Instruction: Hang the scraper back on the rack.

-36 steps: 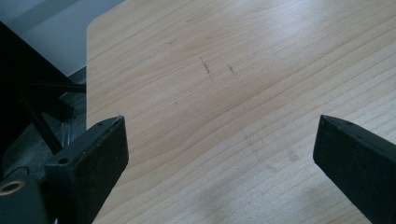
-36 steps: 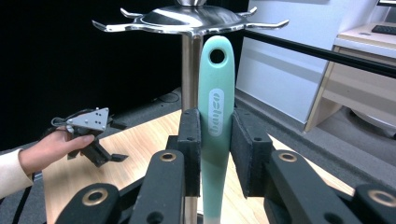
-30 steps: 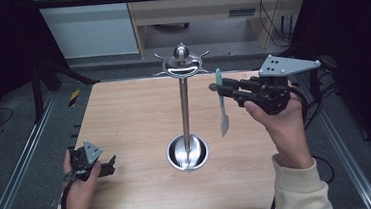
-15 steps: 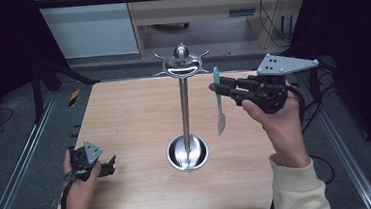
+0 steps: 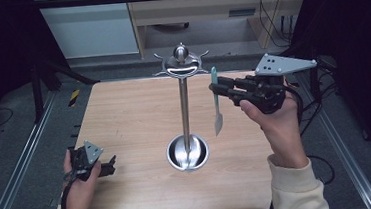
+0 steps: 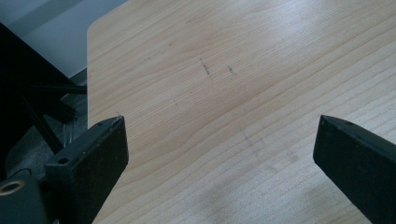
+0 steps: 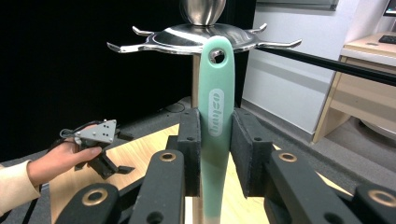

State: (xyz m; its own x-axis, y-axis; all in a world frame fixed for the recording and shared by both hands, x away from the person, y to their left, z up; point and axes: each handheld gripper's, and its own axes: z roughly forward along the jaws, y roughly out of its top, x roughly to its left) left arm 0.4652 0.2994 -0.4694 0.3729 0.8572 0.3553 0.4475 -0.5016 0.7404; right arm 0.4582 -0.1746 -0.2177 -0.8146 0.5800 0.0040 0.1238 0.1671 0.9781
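Note:
A steel utensil stand (image 5: 184, 109) rises from a round base (image 5: 188, 153) in the middle of the wooden table (image 5: 123, 109); hooked arms spread from its top disc (image 7: 201, 37). My right gripper (image 5: 218, 88) is shut on the teal handle (image 7: 214, 121) of a utensil, whose pale blade (image 5: 218, 123) hangs down to the right of the pole. The handle's hanging hole (image 7: 216, 56) is close in front of the hooks. My left gripper (image 5: 109, 166) rests low at the table's front left, and in the left gripper view it (image 6: 219, 154) stands open over bare wood.
The table's left edge and a metal floor rail (image 5: 18, 168) run beside the left hand (image 5: 77, 185). A desk (image 5: 191, 9) and cables (image 5: 272, 17) stand behind the table. Bare wood lies around the stand's base.
My right gripper has carried the teal utensil a little to the left, closer to the stand's top. The left gripper has stayed put.

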